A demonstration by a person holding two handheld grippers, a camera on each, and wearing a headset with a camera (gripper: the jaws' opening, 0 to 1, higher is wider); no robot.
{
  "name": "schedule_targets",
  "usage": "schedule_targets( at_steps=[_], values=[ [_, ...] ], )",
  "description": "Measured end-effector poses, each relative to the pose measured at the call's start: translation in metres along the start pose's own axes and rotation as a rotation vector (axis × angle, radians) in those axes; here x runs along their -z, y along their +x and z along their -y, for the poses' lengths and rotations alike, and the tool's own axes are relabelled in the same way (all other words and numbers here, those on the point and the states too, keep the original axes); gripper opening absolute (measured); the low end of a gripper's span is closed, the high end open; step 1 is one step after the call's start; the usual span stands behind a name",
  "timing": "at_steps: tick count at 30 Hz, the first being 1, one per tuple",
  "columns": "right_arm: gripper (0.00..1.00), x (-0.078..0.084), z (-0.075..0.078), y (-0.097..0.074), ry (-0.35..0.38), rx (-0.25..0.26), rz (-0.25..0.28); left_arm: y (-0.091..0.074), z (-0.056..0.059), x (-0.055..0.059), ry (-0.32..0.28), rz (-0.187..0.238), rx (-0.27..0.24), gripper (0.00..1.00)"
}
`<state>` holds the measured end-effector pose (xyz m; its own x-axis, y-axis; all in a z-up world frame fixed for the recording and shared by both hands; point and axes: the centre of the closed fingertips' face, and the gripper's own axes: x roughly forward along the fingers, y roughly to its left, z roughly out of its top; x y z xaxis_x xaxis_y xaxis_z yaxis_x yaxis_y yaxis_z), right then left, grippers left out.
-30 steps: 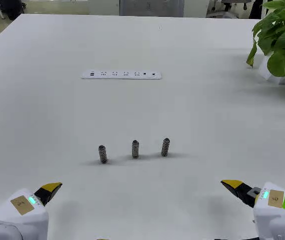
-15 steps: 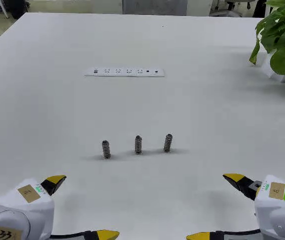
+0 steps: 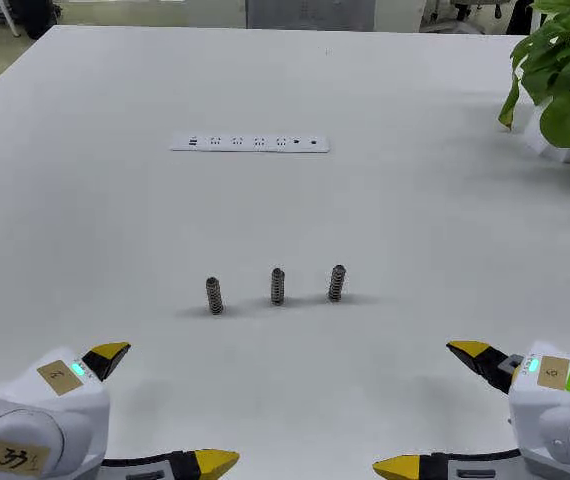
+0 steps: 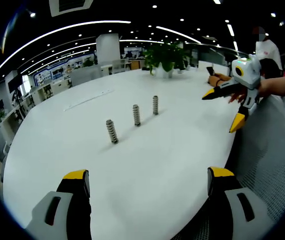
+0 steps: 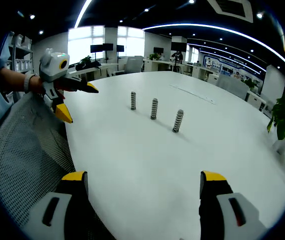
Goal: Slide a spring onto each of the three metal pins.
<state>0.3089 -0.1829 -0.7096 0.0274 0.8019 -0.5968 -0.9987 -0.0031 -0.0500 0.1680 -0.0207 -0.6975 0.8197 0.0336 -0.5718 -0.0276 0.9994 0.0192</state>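
Three springs [image 3: 277,286] in row at worktop [image 3: 385,200] middle, seemingly over pins: task done, I judge. My left gripper [image 3: 162,408], right gripper [image 3: 431,407] gape empty; next, withdraw.

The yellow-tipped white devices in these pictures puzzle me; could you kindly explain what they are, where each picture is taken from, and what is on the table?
They are hand-held two-jaw grippers, not a robot: a person holds the left gripper and the right gripper, both open and holding nothing. The head view comes from a headset camera; each round gripper view looks along that gripper's own jaws. On the white table three springs stand upright in a row, with a power strip beyond and a potted plant at the far right.
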Motion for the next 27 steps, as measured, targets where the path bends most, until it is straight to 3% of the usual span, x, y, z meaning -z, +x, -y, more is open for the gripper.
schedule_targets(
  at_steps=[27],
  values=[
    [0.94,0.0032,-0.0022,0.001,-0.011,-0.006,-0.015,-0.0007,0.0005,-0.0011,0.002,0.01,0.003,1.0]
  ],
)
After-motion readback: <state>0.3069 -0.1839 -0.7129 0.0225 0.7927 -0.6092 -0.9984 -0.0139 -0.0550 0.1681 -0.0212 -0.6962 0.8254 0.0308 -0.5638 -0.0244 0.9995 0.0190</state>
